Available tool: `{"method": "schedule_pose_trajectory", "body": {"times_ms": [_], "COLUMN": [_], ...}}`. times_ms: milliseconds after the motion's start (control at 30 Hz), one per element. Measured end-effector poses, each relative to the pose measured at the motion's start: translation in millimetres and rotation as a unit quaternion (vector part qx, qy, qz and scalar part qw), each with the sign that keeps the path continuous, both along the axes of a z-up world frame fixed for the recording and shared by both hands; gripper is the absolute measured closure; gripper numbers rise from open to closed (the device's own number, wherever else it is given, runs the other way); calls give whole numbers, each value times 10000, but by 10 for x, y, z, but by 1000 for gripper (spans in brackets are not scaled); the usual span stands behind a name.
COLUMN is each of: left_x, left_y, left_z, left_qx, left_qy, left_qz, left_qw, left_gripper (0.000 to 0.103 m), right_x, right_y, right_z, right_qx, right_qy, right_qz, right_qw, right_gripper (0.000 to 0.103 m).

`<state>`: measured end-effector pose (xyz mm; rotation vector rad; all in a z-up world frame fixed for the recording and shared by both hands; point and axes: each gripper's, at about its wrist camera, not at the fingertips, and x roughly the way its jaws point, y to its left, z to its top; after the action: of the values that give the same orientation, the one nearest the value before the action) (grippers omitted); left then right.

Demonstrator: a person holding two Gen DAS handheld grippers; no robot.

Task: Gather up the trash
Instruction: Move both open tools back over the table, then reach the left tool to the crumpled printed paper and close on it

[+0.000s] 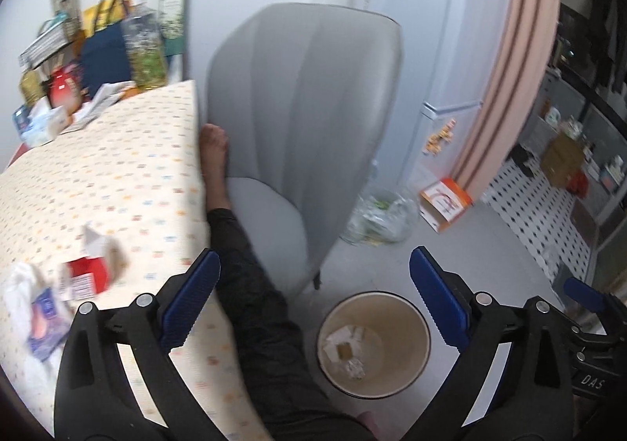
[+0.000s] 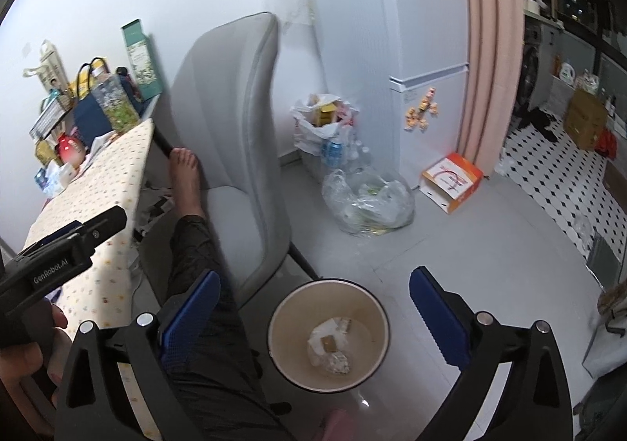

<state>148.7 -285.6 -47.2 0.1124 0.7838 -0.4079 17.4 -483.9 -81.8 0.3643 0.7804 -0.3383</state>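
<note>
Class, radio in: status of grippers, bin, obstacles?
Left gripper open, empty. Right gripper open, empty. Bin holds scraps. Red carton on table.

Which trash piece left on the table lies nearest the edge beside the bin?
The red-and-white carton; the white wrapper with a blue packet lies farther from that edge.

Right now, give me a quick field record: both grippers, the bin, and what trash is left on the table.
left hand-held gripper: open, empty
right hand-held gripper: open, empty
bin: on floor beside chair, holds paper scraps
table: red carton and blue wrapper near the front edge
floor: clear bag, orange box
</note>
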Motion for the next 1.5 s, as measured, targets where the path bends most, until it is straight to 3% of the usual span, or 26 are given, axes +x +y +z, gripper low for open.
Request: {"method": "schedule_pose_trajectory", "body": {"times_ms": [667, 900, 1167, 1500], "left_x": [-103, -220, -330, -428], "left_y": [1525, 2045, 2532, 3286], "left_z": [309, 333, 347, 282], "left_qx": [-447, -678, -659, -750], "left_qy": [-404, -466, -537, -572], "left_qz": [1212, 1569, 1963, 2583], "left_qw": [9908, 9842, 9769, 9615], "left_gripper": [6, 6, 6, 6], "right_x": [314, 337, 396, 509], "right_y": [1231, 1689, 2162, 2780], "right_z": [462, 628, 707, 762], "right_qx": [-481, -771, -817, -1001], "right_qy": [-202, -231, -295, -274], "right_qz": [1115, 1513, 1861, 2317], "right_qw": [9924, 9852, 9787, 9672], "right_gripper": [8, 8, 8, 8]}}
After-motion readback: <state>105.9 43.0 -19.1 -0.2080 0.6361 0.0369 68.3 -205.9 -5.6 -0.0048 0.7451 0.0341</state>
